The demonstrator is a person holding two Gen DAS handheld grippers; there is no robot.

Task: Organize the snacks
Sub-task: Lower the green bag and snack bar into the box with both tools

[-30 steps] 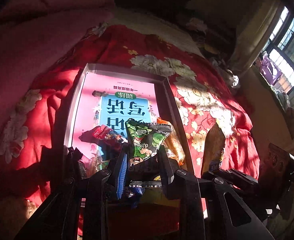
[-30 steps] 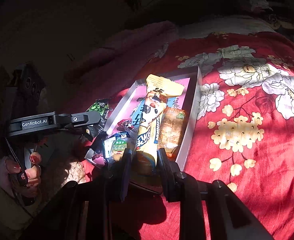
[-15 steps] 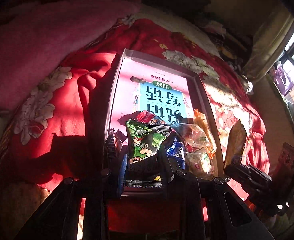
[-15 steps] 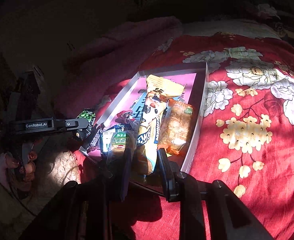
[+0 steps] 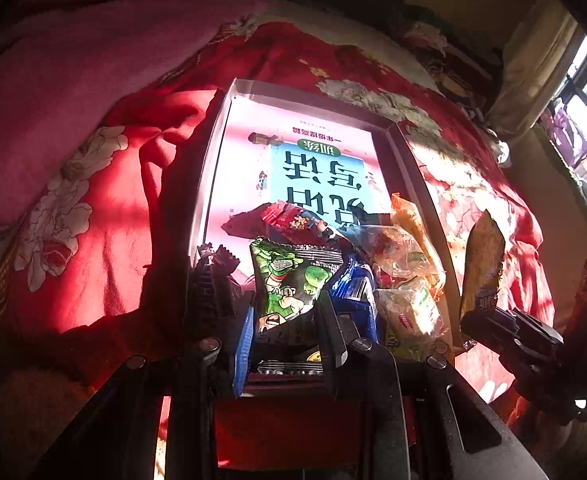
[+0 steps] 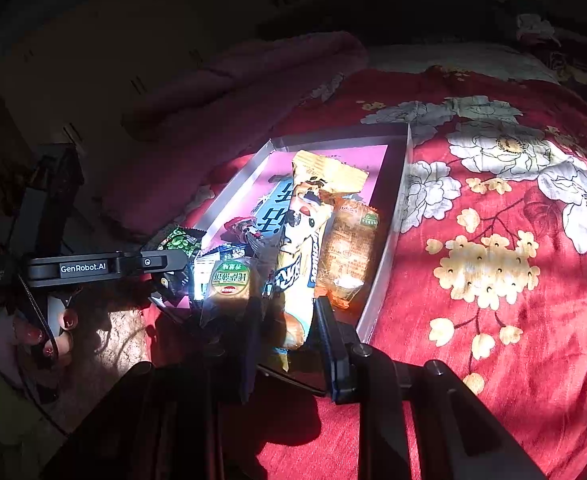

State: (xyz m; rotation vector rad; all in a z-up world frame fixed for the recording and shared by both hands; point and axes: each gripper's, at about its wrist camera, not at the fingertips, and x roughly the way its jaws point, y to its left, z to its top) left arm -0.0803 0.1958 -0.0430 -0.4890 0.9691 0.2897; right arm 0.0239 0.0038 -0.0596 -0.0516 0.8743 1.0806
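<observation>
A clear tray (image 5: 305, 96) with a pink and blue printed bottom lies on a red floral bedspread (image 5: 93, 208). Several snack packets are piled at its near end. My left gripper (image 5: 287, 308) is shut on a green snack packet (image 5: 289, 280), low over the tray's near left corner. In the right wrist view the left gripper (image 6: 181, 258) and its green packet (image 6: 179, 240) sit at the tray's left rim (image 6: 233, 184). My right gripper (image 6: 287, 312) is shut on a long yellow packet (image 6: 305, 232) that stands over the tray's near right part. The same yellow packet (image 5: 483, 256) rises from the right gripper (image 5: 471, 320).
An orange packet (image 6: 347, 248) lies along the tray's right wall, and a clear packet with a round green label (image 6: 229, 278) lies near the front. A pink blanket (image 5: 93, 40) is heaped left of the tray. A hand (image 6: 33, 332) holds the left gripper. A window (image 5: 585, 92) is far right.
My left gripper has sunk toward the tray's near end with the green packet still held, so the tray looks closer. The right gripper keeps the yellow packet and has barely moved.
</observation>
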